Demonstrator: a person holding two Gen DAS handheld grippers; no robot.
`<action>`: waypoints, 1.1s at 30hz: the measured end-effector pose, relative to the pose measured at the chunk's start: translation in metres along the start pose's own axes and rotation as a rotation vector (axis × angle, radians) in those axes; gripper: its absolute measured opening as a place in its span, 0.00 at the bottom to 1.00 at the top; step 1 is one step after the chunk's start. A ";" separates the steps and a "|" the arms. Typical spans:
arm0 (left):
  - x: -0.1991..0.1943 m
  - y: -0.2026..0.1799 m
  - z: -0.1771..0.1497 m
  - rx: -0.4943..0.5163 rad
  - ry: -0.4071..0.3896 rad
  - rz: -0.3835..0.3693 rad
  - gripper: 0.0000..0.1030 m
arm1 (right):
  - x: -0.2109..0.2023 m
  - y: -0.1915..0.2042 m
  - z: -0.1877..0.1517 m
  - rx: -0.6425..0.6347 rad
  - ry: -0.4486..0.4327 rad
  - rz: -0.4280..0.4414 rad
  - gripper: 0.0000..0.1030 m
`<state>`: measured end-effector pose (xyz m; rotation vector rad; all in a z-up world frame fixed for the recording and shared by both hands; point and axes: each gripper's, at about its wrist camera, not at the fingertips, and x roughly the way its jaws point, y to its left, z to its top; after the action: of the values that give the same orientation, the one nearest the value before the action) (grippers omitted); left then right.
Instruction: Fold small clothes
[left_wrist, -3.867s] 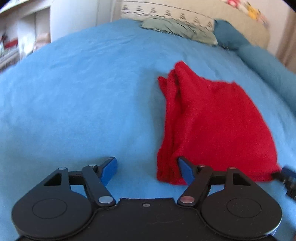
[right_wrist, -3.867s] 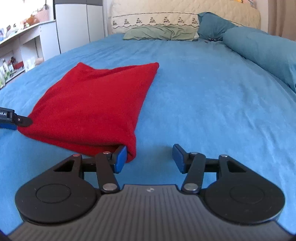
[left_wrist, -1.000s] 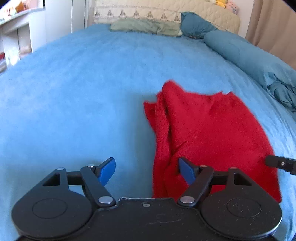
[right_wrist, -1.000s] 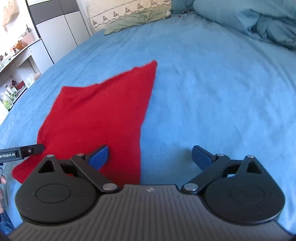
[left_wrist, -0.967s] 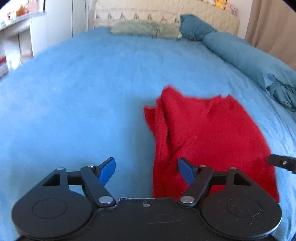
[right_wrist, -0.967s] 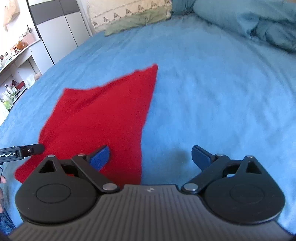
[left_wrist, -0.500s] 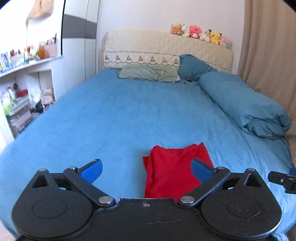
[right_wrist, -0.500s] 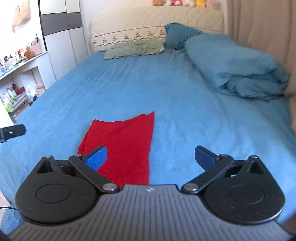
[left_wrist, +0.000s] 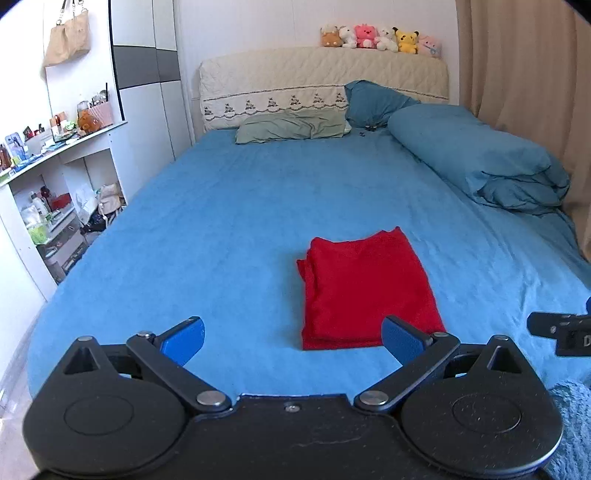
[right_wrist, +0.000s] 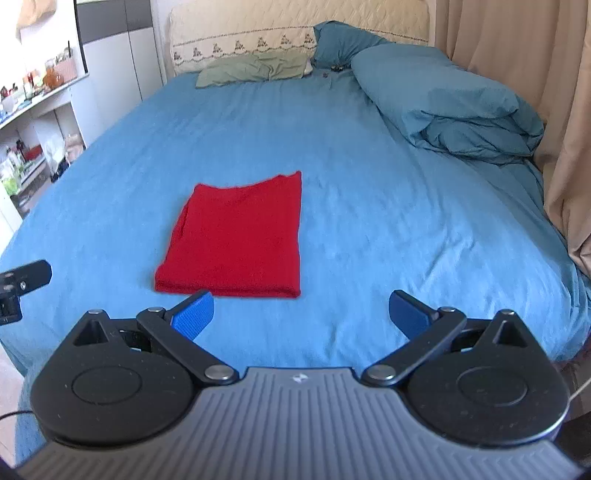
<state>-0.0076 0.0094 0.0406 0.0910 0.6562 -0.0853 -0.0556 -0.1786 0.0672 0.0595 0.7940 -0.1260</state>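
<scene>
Cloth (right_wrist: 236, 236) layers indistinct, folded

Both wrist cameras look from the bed's (left_wrist: 229, 229) foot toward the headboard (right_wrist: 295, 26), sharing the red cloth (right_wrist: 240, 236).

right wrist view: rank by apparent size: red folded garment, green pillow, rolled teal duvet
1. rolled teal duvet, largest.
2. red folded garment.
3. green pillow, smallest in frame, but it lies farthest from the camera, so its true size against the garment is unsure.
</scene>
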 end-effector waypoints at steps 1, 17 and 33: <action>-0.001 0.001 -0.002 -0.003 0.000 -0.005 1.00 | 0.000 -0.001 -0.003 0.002 0.006 0.002 1.00; -0.008 -0.003 -0.008 -0.005 -0.014 -0.018 1.00 | 0.002 -0.001 -0.011 0.002 0.034 -0.004 1.00; -0.011 -0.006 -0.006 0.017 -0.023 -0.008 1.00 | -0.001 0.004 -0.014 0.005 0.038 0.004 1.00</action>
<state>-0.0205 0.0042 0.0417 0.1041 0.6324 -0.0994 -0.0656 -0.1736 0.0581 0.0684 0.8315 -0.1234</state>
